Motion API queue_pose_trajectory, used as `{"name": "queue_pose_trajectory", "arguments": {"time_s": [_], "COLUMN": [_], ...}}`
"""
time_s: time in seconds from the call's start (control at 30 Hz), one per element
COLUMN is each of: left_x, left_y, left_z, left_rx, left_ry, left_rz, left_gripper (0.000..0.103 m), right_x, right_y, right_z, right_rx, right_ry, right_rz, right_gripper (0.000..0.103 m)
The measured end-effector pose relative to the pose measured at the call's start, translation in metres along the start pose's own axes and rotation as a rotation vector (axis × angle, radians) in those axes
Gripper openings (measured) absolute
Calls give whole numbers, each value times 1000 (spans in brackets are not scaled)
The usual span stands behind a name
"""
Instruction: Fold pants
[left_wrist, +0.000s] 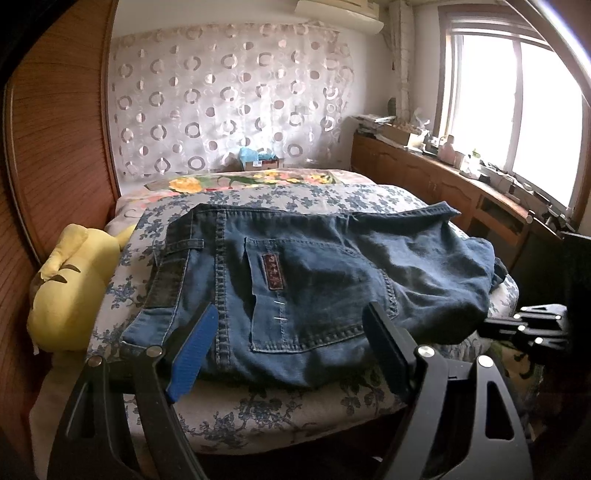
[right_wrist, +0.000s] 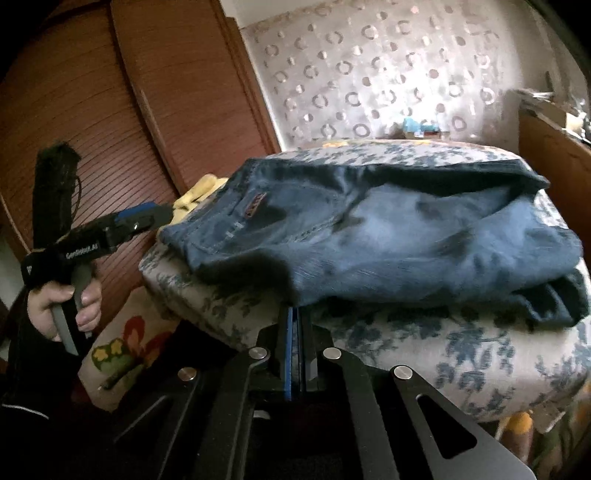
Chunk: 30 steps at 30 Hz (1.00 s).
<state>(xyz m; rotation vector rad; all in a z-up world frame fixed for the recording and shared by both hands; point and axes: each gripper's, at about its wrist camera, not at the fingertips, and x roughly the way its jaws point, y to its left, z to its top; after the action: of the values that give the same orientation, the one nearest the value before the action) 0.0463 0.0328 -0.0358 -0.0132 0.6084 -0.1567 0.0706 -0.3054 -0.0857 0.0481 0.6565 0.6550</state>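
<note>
Jeans faded blue, dark red patch. Bedcover pale with blue flowers. Plush toy yellow. Curtain white, ring pattern. Wardrobe reddish-brown wood.

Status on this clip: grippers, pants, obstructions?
Left gripper open over jeans. Right gripper shut, empty, at bed edge. Jeans folded. Nothing obstructing.

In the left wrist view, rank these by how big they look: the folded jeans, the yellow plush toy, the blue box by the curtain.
1. Folded jeans, easily the largest.
2. Yellow plush toy.
3. Blue box, smallest, though it sits farthest from the camera, so its true size is unsure.
</note>
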Motion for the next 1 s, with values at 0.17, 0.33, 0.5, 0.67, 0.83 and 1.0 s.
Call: {"name": "queue_pose_trajectory", "arguments": {"time_s": [0.17, 0.33, 0.5, 0.67, 0.83, 1.0], "left_x": [2, 6, 9, 17, 26, 32], "left_y": [-2, -7, -19, -39, -60, -74], "left_z": [0, -2, 0, 9, 22, 31], "left_rx": [-2, -4, 11, 39, 67, 80], "left_ry": [-3, 10, 12, 9, 8, 6], "left_rz": [-4, -11, -30, -61, -101, -131], "left_gripper": [81, 81, 81, 81, 81, 81], "right_x": [-24, -49, -59, -53, -32, -26], "right_y": [0, -32, -83, -112, -127, -124], "right_z": [4, 8, 11, 14, 23, 32], "right_rx": [4, 66, 183, 250, 309, 337], "right_ry": [-53, -118, -136, -121, -75, -64], "right_rz": [-91, -217, -344, -413, -436, -429], "right_gripper": [11, 31, 37, 37, 37, 37]}}
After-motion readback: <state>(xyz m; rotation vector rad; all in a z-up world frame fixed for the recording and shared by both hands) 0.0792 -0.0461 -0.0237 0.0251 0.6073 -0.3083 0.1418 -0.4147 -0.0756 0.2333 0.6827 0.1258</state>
